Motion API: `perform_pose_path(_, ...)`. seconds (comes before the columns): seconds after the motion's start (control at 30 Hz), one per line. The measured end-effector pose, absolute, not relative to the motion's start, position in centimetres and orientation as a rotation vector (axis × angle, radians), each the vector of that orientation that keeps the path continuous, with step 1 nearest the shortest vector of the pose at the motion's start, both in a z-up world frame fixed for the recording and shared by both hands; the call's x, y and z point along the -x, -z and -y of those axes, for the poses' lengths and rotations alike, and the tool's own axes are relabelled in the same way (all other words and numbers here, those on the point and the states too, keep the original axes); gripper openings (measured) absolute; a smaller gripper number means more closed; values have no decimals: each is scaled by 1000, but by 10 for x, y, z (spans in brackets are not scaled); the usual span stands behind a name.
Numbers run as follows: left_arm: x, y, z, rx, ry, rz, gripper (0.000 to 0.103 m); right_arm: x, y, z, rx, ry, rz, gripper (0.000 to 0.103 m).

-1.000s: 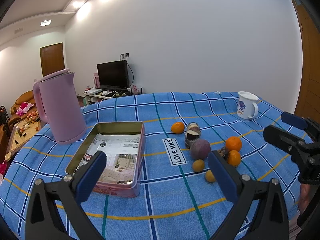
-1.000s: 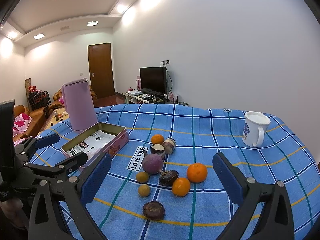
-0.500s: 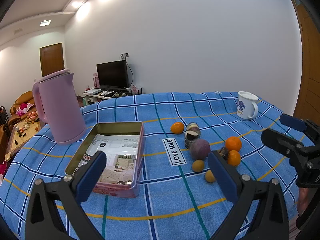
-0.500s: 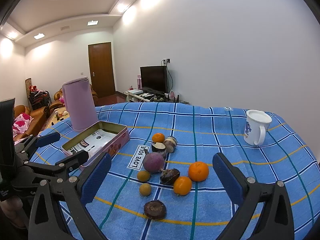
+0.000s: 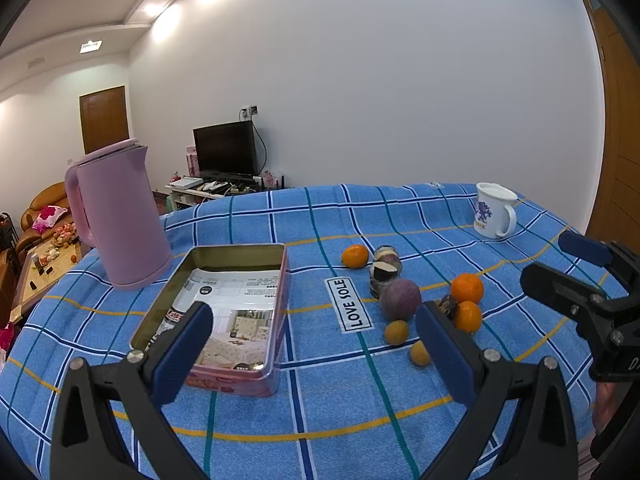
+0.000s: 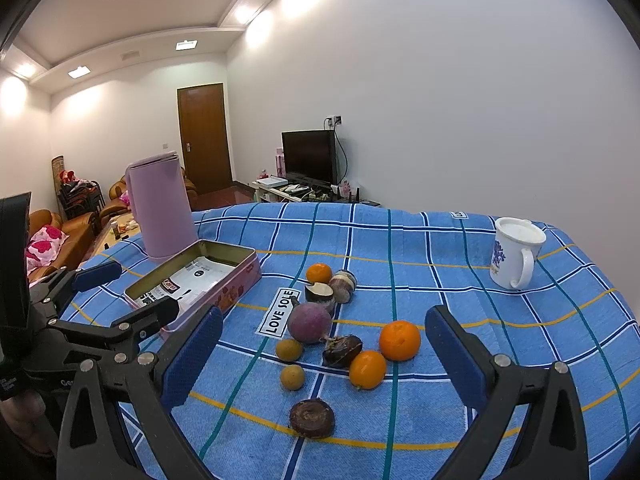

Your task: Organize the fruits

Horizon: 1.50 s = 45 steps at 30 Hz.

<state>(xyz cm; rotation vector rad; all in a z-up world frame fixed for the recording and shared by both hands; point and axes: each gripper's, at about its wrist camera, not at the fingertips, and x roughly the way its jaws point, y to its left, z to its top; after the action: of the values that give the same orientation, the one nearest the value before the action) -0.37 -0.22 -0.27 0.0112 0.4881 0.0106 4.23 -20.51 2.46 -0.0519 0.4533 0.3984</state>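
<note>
Right wrist view: right tool [image 6: 320,350], spread and empty, frames the fruits [image 6: 400,340] mid-frame on the bench; tin [image 6: 240,268] lies left. Left tool [image 5: 312,344], also spread, sits farther from them.

One legible text is present: "LOVE SOLE", in black capital letters inside a black border on a white rectangular label [image 5: 349,305] sewn onto the blue checked tablecloth [image 5: 340,216], near the middle of the table between the open tin [image 5: 280,300] and the fruit. A second, similar label [image 6: 457,214] lies at the far edge of the table; its text is too small to read. The printed sheet [image 5: 230,308] inside the tin and the blue print on the white mug [image 6: 514,254] are illegible.
</note>
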Motion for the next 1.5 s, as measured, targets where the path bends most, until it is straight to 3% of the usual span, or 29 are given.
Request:
perform_pose_path(0.67,-2,17,2,-19,-16,-517,103,-45,-2,208,51,-401,-497,102)
perform_pose_path(1.07,-18,61,7,-34,-16,-617,103,-47,61,207,82,-439,-632,100)
perform_pose_path(1.23,-20,64,8,-28,-3,-623,103,-58,71,202,60,-484,-700,71)
perform_pose_path(1.37,-22,64,8,-17,7,-631,102,-66,76,197,63,-500,-761,67)
perform_pose_path(1.5,-23,63,12,-19,19,-635,101,-77,85,195,42,-531,-840,50)
